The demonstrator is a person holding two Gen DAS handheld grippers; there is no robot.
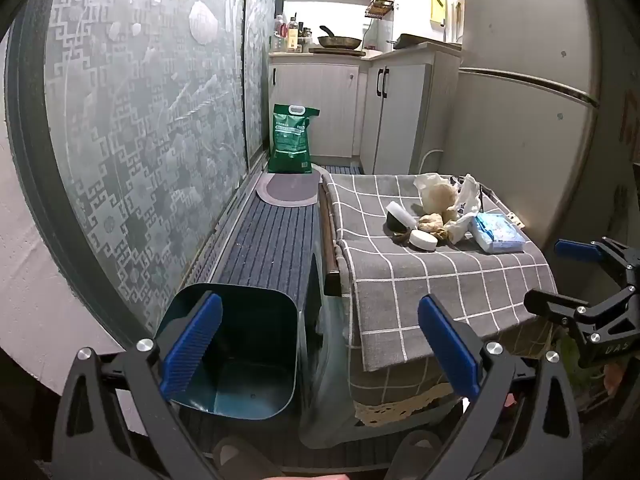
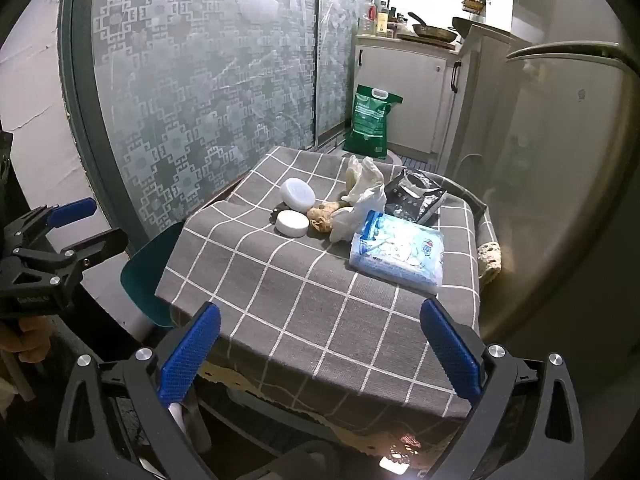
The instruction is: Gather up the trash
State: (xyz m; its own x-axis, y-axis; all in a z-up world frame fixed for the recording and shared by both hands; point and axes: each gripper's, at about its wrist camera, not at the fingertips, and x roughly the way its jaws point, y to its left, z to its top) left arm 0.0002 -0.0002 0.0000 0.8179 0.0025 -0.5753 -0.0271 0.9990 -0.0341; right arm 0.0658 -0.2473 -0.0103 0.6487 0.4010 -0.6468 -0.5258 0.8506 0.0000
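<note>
Both tools are found idle. The left hand-held gripper is spread wide with nothing between its blue pads, poised above the open dark teal plastic bin on the floor beside the desk's near left corner. The right hand-held gripper is likewise spread wide and empty, held over the near edge of the desk, which is draped in a grey cloth with a white grid.

The collecting is judged not yet begun: no item is held and the bin appears empty. The trash is gathered toward the far middle of the desk: two white round plastic lids, brownish crumpled paper wads and a white crumpled plastic bag. A pale blue tissue pack lies toward the right edge and a black foil pouch at the far right corner; whether these count as trash cannot be told.

The next move is judged to call for a forward reach, a closing on one item, then carriage to the bin.

Beyond, a patterned frosted sliding door, a green sack, white cabinets and a refrigerator are noted.
</note>
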